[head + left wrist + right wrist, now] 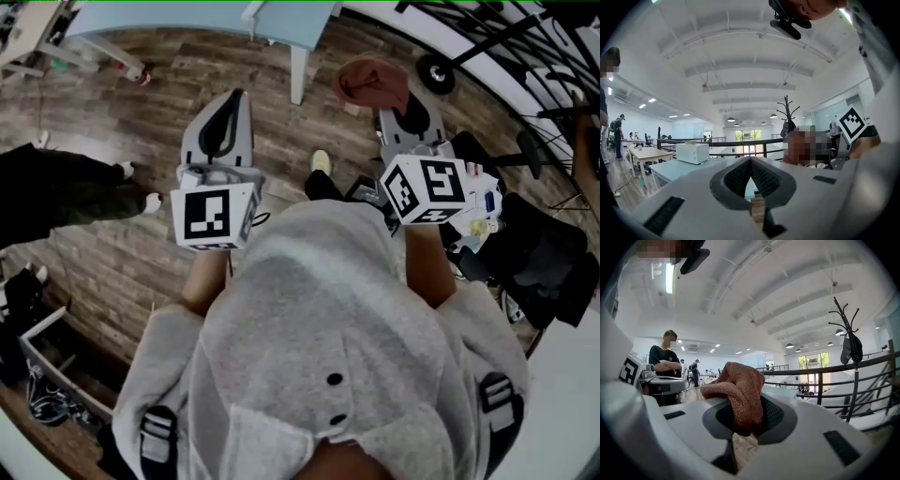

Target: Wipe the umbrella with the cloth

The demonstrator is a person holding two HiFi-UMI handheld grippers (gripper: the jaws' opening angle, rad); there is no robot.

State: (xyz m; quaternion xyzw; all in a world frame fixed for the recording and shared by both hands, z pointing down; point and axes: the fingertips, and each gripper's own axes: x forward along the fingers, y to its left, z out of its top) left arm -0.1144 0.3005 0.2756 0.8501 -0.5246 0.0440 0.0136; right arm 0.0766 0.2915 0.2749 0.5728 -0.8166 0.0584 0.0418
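We hold two tools level before us above a wooden floor point(122, 272), facing a pale table point(281, 23). The right hand-held gripper point(749, 404) pinches a rust-coloured cloth point(740, 385), which bunches up out of the jaws and shows just right of the table's leg in the head view. The left hand-held gripper point(751, 161), to the left of that leg, has its jaws pressed together with nothing between them. The umbrella is the open question: no view shows it for certain. A dark thing hangs on a coat rack point(848, 324) beyond the table, but it is too small to tell what it is. A person in dark clothes point(66, 187) stands off the table's left end.

We judge the task to be at its opening step, with the cloth gripped and no wiping begun. The next move, as we read it, calls for finding the umbrella and laying the cloth's loose fold flat against its fabric. The empty left hand-held gripper is free to steady it.
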